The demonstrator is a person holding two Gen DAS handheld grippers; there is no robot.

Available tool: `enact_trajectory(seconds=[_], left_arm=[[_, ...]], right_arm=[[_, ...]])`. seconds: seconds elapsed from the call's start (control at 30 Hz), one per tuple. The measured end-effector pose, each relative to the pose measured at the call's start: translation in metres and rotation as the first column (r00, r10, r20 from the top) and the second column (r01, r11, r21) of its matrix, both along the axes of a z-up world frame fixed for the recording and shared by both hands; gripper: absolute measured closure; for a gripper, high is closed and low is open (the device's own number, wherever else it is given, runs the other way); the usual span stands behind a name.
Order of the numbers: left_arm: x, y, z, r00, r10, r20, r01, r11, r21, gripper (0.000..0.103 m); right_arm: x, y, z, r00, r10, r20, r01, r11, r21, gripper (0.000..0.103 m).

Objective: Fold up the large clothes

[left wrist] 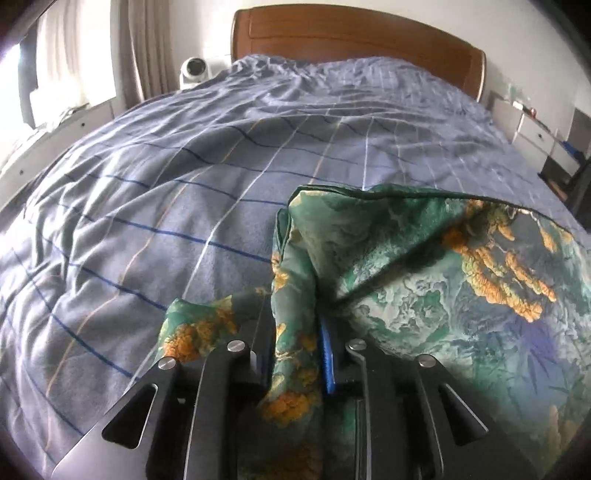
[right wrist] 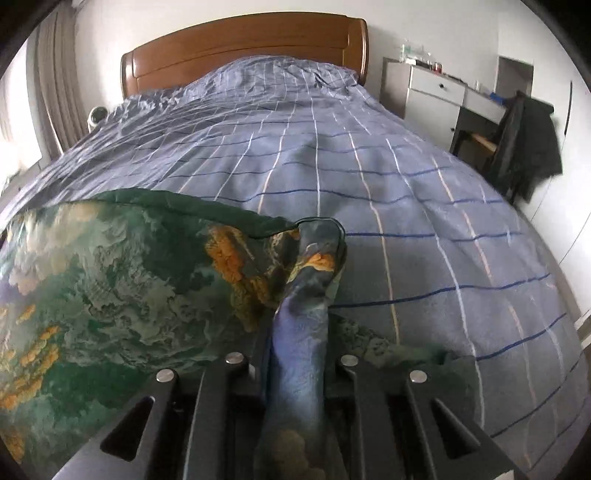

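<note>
A large green garment (left wrist: 443, 280) printed with orange and blue patches lies over the near part of the bed. My left gripper (left wrist: 295, 354) is shut on a bunched left corner of it, the cloth squeezed between the black fingers and hanging back toward the camera. In the right wrist view the same garment (right wrist: 110, 288) spreads to the left. My right gripper (right wrist: 299, 350) is shut on its right corner, a twisted blue-green fold rising between the jaws. The fingertips of both grippers are hidden by the cloth.
The bed is covered by a blue checked duvet (left wrist: 184, 177) with a wooden headboard (left wrist: 351, 33) behind. A white camera (left wrist: 194, 72) stands at the bed's far left. A grey dresser (right wrist: 436, 96) and a chair draped with dark clothes (right wrist: 524, 144) stand to the right.
</note>
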State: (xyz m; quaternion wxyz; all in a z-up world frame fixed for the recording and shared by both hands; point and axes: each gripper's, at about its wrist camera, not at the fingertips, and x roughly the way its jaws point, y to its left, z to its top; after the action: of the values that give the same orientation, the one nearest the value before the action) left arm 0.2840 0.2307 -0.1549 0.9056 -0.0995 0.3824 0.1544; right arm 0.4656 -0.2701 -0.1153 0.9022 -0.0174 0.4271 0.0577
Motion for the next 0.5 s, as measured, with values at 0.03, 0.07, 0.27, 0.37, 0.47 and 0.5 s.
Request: enact_trajectory(seconds=[0.03, 0.07, 0.27, 0.37, 0.47, 0.5], left_arm=[[0.000, 0.001, -0.001, 1.000, 0.001, 0.006, 0.000, 1.000, -0.004, 0.082], [0.002, 0.004, -0.003, 1.000, 0.002, 0.012, -0.002, 1.000, -0.007, 0.082], [0.009, -0.001, -0.012, 1.000, 0.004, 0.031, -0.003, 1.000, -0.029, 0.080], [0.009, 0.000, -0.012, 1.000, 0.005, 0.031, -0.004, 1.000, -0.028, 0.080], [0.009, -0.001, -0.012, 1.000, 0.005, 0.024, -0.005, 1.000, -0.021, 0.080], [0.010, -0.002, -0.011, 1.000, 0.005, 0.015, -0.004, 1.000, -0.015, 0.080]], right_arm=[[0.000, -0.004, -0.001, 1.000, 0.001, -0.004, -0.001, 1.000, 0.012, 0.084], [0.001, -0.005, -0.001, 1.000, 0.002, -0.007, -0.002, 1.000, 0.026, 0.084], [0.008, 0.005, -0.018, 1.000, -0.007, 0.006, 0.006, 0.999, 0.039, 0.084], [0.003, 0.002, -0.017, 1.000, -0.008, 0.011, 0.008, 0.999, 0.050, 0.084], [0.000, -0.001, -0.017, 1.000, -0.009, 0.013, 0.008, 0.998, 0.056, 0.084], [0.000, -0.001, -0.017, 1.000, -0.009, 0.013, 0.008, 0.998, 0.055, 0.084]])
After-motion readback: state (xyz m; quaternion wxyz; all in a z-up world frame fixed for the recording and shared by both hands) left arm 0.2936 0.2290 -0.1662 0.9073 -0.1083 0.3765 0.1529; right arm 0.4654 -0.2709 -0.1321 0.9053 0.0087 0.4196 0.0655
